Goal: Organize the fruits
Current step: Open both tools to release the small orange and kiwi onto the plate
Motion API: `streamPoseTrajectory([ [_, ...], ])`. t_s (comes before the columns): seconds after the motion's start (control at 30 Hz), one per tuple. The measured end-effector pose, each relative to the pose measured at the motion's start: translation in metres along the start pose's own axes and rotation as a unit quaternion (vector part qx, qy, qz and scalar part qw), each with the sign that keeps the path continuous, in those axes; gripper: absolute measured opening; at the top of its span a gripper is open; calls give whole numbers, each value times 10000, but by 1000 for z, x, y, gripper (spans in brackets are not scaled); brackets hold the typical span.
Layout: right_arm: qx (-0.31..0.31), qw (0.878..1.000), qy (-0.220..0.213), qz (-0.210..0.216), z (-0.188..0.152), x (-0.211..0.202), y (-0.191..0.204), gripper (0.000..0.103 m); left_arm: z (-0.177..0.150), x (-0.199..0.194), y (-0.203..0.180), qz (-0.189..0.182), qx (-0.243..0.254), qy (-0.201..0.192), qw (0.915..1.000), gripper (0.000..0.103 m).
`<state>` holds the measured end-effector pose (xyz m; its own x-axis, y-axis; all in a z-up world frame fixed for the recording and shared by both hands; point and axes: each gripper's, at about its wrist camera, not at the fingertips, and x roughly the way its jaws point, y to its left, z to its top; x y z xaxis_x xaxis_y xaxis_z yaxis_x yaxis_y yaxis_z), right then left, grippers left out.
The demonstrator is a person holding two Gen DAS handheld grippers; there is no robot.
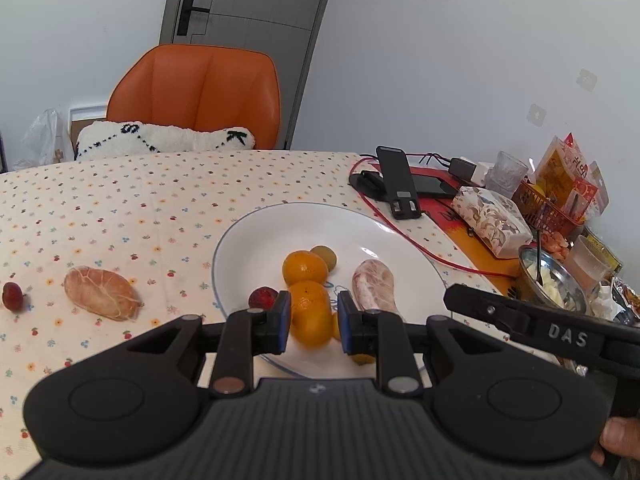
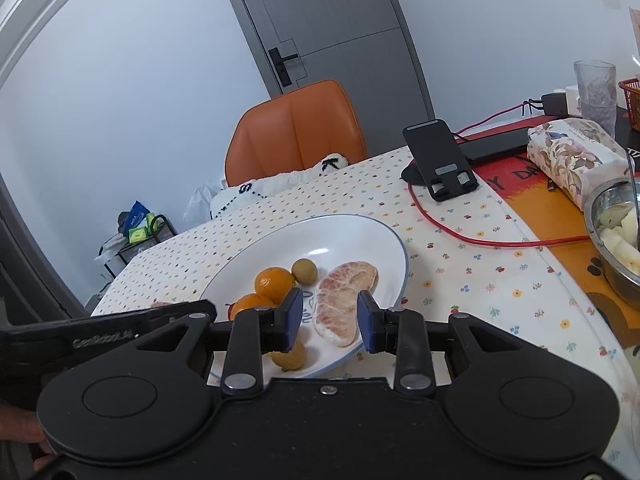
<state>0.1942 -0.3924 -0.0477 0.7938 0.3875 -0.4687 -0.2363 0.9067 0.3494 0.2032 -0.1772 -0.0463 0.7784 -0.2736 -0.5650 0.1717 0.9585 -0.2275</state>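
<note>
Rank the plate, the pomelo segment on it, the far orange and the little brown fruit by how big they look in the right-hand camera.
1. white plate
2. pomelo segment
3. far orange
4. little brown fruit

All sit close together, so nearness hardly skews this.

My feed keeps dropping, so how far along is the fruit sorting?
Done: two oranges, small brownish fruits and a pomelo segment lie on the plate. In hand: nothing; the left tongs and right tongs hover open over it. Left: another pomelo segment and a red fruit on the tablecloth.
</note>
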Motion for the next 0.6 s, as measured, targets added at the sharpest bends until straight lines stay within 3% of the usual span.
streamPoseTrajectory([
  [0.33, -9, 9999, -15, -127, -4, -11, 12, 34, 2, -14, 12, 8, -97, 27, 9999, 28],
  [0.5, -32, 9998, -25, -204, -6, -16, 21, 39, 1, -26, 20, 30, -152, -17, 9999, 53],
  [0.6, -54, 9997, -41, -237, -7, -19, 28, 46, 0, -35, 27, 34, -187, -96, 9998, 62],
])
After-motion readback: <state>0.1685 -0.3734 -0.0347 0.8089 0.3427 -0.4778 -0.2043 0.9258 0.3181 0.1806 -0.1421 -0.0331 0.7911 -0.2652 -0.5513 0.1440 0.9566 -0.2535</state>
